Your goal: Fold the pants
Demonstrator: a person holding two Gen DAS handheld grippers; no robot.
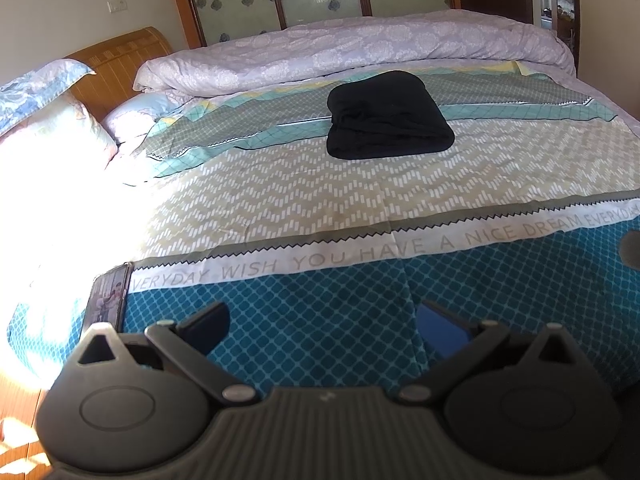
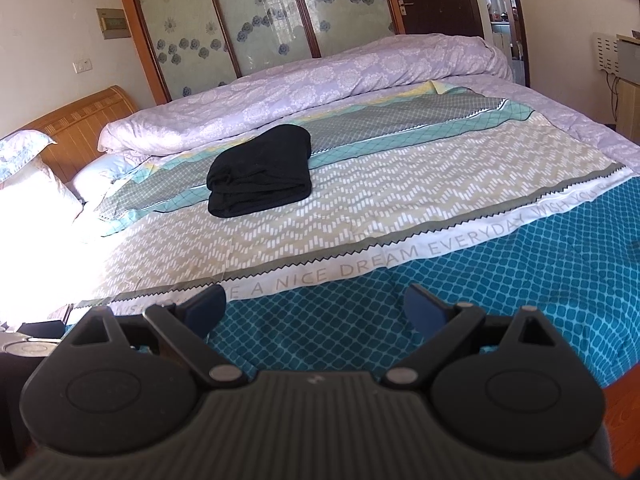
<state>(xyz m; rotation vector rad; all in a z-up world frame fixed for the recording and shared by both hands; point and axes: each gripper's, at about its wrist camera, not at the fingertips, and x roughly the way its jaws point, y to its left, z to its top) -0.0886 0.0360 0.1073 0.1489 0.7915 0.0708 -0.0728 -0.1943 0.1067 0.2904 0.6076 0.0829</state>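
Both wrist views, bedside. I hold the left gripper [image 1: 324, 322] and the right gripper [image 2: 316, 306] low over the near edge of the bed [image 1: 280, 320], each with its jaws spread wide and nothing between them. The pants [image 1: 390, 116] lie well apart from both, toward the far side of the patterned sheet [image 2: 360, 208], just in front of the rolled lilac duvet [image 1: 360, 48]. They form a compact black bundle, several layers stacked with the folded edges facing me (the layers show most clearly in the right wrist view), so I judge the folding essentially complete. The spread jaws and the distance from the bundle suit that reading: with the bundle already compact, I have nothing to grip. A phone [image 1: 106, 300] rests at the bed's near left corner, clear of the work area. Pillows [image 1: 52, 120] sit by the headboard [image 2: 80, 120], partly washed out by sunlight.
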